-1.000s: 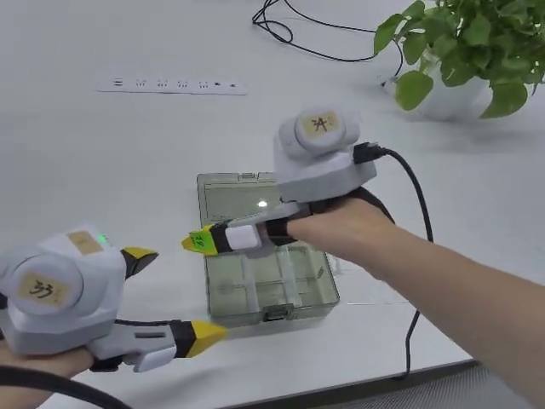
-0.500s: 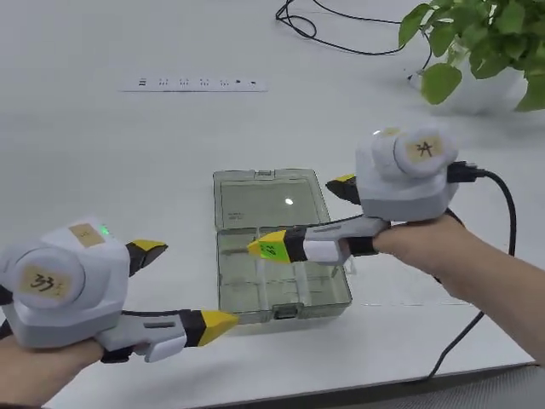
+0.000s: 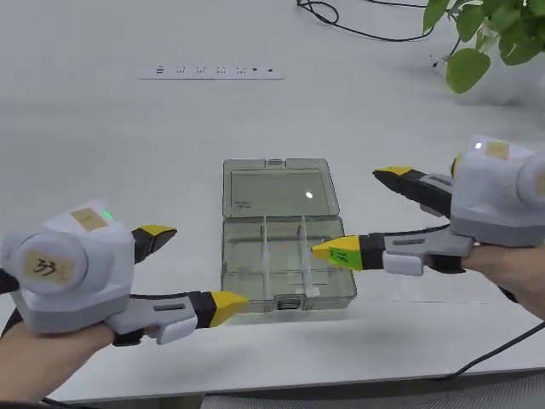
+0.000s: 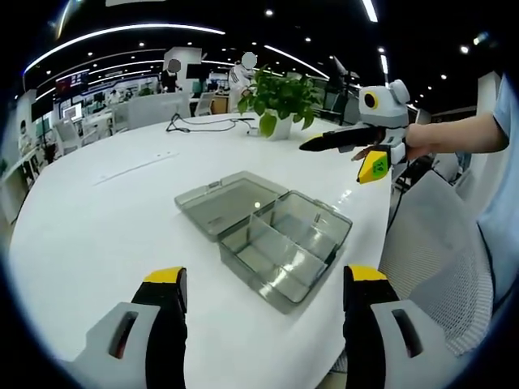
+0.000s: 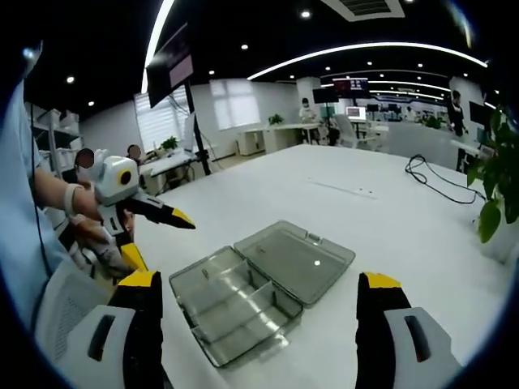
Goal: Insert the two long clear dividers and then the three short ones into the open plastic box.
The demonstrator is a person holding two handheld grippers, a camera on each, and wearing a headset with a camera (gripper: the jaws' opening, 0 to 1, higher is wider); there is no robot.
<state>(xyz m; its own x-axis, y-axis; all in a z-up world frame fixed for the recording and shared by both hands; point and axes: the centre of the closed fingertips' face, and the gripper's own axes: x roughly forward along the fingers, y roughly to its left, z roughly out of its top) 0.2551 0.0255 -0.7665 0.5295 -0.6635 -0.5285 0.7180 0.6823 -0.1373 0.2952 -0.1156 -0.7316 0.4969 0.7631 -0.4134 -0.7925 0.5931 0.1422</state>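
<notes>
The clear plastic box [image 3: 288, 290] lies open mid-table, its lid [image 3: 277, 189] flat behind the tray. Two clear dividers [image 3: 304, 256] stand in the tray, running front to back; I cannot make out shorter ones. My left gripper [image 3: 194, 266] hovers open at the box's front left, holding nothing. My right gripper [image 3: 356, 213] hovers open at the box's right edge, also with nothing in it. In the left gripper view the box [image 4: 276, 235] lies ahead of my open left gripper [image 4: 265, 279]. In the right gripper view the box [image 5: 243, 296] sits between the jaws of my open right gripper [image 5: 259, 281].
A white power strip [image 3: 213, 72] lies at the back of the table. A potted plant [image 3: 485, 34] and a black cable [image 3: 341, 21] are at the back right. The table's front edge [image 3: 341, 375] runs just behind my grippers.
My right gripper has drawn back from above the box to its right side, still open. My left gripper has hardly moved. The head view has shifted.
</notes>
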